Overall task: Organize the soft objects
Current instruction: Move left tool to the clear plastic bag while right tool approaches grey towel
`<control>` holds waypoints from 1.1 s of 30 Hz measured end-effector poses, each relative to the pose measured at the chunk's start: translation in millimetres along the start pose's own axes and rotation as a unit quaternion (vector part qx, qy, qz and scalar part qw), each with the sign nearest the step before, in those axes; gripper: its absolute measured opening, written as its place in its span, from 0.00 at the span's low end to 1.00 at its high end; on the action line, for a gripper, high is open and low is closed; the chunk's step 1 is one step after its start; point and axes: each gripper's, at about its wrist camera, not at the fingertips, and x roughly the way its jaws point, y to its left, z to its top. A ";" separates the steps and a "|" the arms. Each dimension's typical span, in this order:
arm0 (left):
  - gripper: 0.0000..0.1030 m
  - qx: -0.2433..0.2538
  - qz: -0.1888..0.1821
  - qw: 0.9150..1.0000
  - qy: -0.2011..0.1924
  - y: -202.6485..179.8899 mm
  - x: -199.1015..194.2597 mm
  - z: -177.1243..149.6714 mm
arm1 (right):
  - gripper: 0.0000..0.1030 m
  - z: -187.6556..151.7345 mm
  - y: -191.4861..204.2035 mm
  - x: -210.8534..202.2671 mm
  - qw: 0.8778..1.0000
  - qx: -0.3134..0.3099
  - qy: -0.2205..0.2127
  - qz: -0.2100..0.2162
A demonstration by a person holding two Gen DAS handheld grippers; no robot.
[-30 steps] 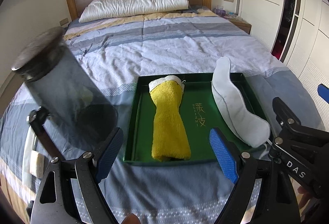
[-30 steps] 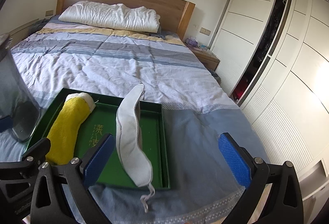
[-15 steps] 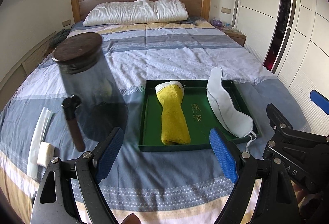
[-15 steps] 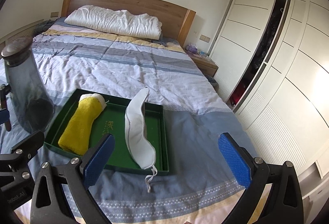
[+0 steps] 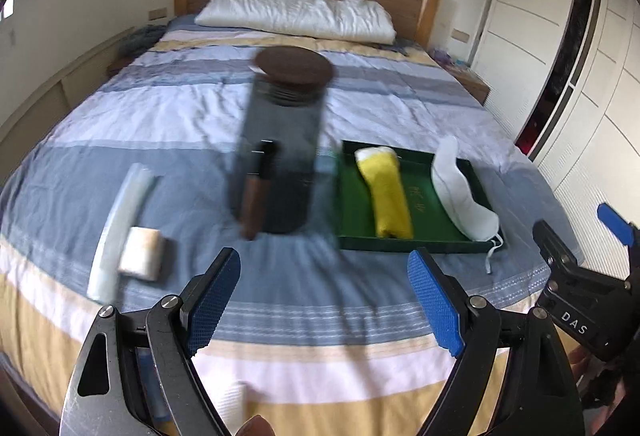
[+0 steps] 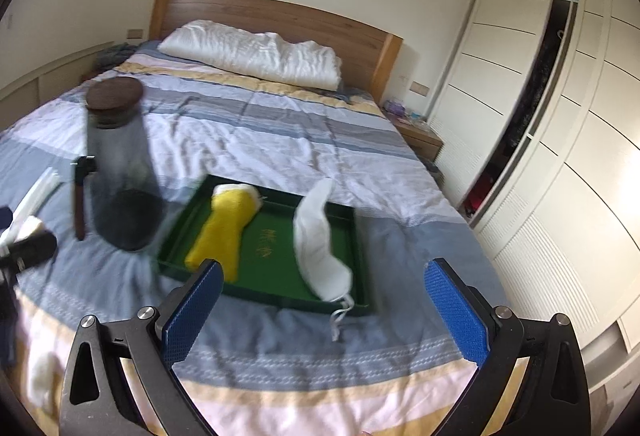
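Green tray [image 5: 412, 244] nr bed [image 5: 320, 320] foot edge, w/ jar [image 5: 280, 148] beside

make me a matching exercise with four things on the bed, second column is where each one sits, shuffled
Things:
1. yellow towel
2. white eye mask
3. dark glass jar
4. white pillow

Places:
a. against the wooden headboard
b. standing on the bedspread, left of the green tray
c. rolled up in the left half of the tray
d. along the tray's right side, its strap hanging over the front rim

Pairs: 1-c, 2-d, 3-b, 4-a
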 end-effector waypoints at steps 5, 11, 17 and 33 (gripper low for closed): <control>0.79 -0.010 0.017 1.000 -0.007 53.5 -30.0 -2.7 | 1.00 -7.2 24.4 -34.3 0.999 0.002 -0.003 0.034; 0.79 -0.011 0.044 0.999 -0.013 120.8 -56.0 -13.3 | 1.00 -20.3 65.2 -70.9 0.997 0.001 0.003 0.079; 0.79 -0.013 0.070 0.997 -0.001 178.4 -63.5 -27.8 | 1.00 -33.2 106.7 -93.9 0.992 0.001 0.025 0.122; 0.79 -0.027 0.072 0.997 0.032 261.5 -45.1 -36.9 | 1.00 -57.5 225.4 -110.4 0.972 -0.066 0.080 0.210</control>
